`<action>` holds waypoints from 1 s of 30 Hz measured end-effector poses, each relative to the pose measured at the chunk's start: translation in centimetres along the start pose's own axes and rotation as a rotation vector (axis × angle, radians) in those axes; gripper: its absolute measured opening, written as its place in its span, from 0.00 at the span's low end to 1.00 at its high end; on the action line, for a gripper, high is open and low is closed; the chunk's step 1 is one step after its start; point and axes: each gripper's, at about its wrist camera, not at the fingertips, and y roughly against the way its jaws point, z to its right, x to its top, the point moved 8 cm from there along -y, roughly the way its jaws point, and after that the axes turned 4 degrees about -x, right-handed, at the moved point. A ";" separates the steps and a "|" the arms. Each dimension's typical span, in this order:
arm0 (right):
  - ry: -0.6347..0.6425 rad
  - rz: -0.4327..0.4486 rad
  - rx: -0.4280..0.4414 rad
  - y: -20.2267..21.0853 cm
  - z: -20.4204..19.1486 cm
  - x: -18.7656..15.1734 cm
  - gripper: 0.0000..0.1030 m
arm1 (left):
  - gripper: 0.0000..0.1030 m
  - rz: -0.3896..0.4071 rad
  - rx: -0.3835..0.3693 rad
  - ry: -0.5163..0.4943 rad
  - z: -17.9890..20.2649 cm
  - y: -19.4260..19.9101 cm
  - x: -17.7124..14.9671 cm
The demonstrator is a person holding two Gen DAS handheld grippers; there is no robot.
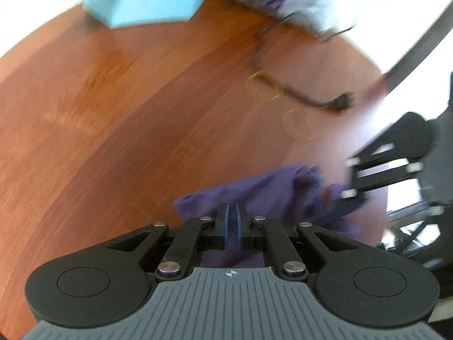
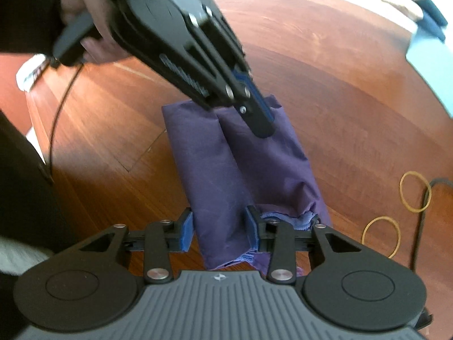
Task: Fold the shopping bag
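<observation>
Two claws are working one purple shopping bag lying lengthwise ahead on the counter: right claw, parted, is straddling its near end; left claw, together, is pressing its far end.

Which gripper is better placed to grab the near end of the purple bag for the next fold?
Probably the right gripper: its open jaws straddle the near end of the purple bag. The left gripper is shut, its tips over the far end.
</observation>
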 end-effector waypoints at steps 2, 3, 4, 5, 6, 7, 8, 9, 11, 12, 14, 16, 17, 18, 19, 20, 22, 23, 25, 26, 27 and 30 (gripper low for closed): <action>-0.053 -0.001 0.033 0.2 0.7 0.1 0.39 | 0.02 -0.018 -0.037 0.112 -1.2 -0.3 0.3; -0.082 -0.002 0.050 0.3 1.1 0.1 0.38 | 0.02 -0.024 -0.050 0.147 -1.5 -0.4 0.2; -0.110 -0.001 0.067 0.5 1.6 0.1 0.37 | 0.02 -0.033 -0.060 0.166 -1.7 -0.5 0.3; -0.133 0.000 0.082 0.6 1.9 0.1 0.36 | 0.02 -0.043 -0.071 0.182 -1.9 -0.6 0.3; -0.155 0.000 0.097 0.6 2.3 0.2 0.36 | 0.02 -0.053 -0.082 0.197 -2.0 -0.7 0.4; -0.185 -0.002 0.117 0.5 2.8 0.3 0.35 | 0.02 -0.062 -0.086 0.201 -2.0 -0.8 0.5; -0.207 -0.003 0.131 0.6 3.0 0.3 0.35 | 0.02 -0.071 -0.092 0.221 -2.1 -1.0 0.5; -0.240 -0.007 0.152 0.6 3.4 0.3 0.35 | 0.02 -0.074 -0.097 0.239 -2.3 -1.1 0.6; -0.311 -0.015 0.197 0.6 4.9 0.2 0.34 | 0.02 -0.073 -0.114 0.280 -2.5 -1.2 0.6; -0.342 -0.019 0.217 0.5 5.4 0.1 0.34 | 0.02 -0.071 -0.119 0.287 -2.4 -1.2 0.6; -0.388 -0.025 0.248 0.4 6.2 0.1 0.33 | 0.02 -0.059 -0.122 0.305 -2.2 -1.1 0.6; -0.442 -0.035 0.292 0.1 7.2 0.0 0.33 | 0.02 -0.047 -0.126 0.333 -2.4 -1.0 0.6; -0.458 -0.038 0.306 -0.1 7.5 0.1 0.32 | 0.02 -0.026 -0.122 0.340 -2.5 -0.6 0.7; -0.474 -0.040 0.317 -0.2 7.7 0.1 0.32 | 0.03 0.001 -0.116 0.349 -2.6 -0.1 0.7; -0.495 -0.040 0.331 -0.4 8.1 0.1 0.32 | 0.03 0.028 -0.111 0.358 -2.6 0.4 0.7; -0.509 -0.039 0.340 -0.8 8.3 0.2 0.32 | 0.05 0.075 -0.104 0.368 -2.7 1.5 0.8; -0.543 -0.036 0.361 -1.3 8.9 0.1 0.31 | 0.07 0.142 -0.096 0.371 -2.8 3.4 0.9; -0.559 -0.034 0.374 -1.4 9.1 0.0 0.31 | 0.09 0.189 -0.084 0.355 -2.6 4.8 1.0; -0.581 -0.030 0.395 -1.6 9.4 -0.3 0.32 | 0.11 0.227 -0.064 0.328 -2.5 6.3 0.7; -0.592 -0.029 0.405 -1.7 9.5 -0.4 0.31 | 0.11 0.223 -0.038 0.293 -2.1 6.8 0.4; -0.610 -0.026 0.419 -1.8 9.7 -0.6 0.31 | 0.11 0.217 -0.018 0.267 -1.8 6.8 0.2; -0.675 -0.016 0.459 -2.4 10.5 -1.1 0.30 | 0.12 0.188 0.060 0.156 -0.4 6.8 -1.1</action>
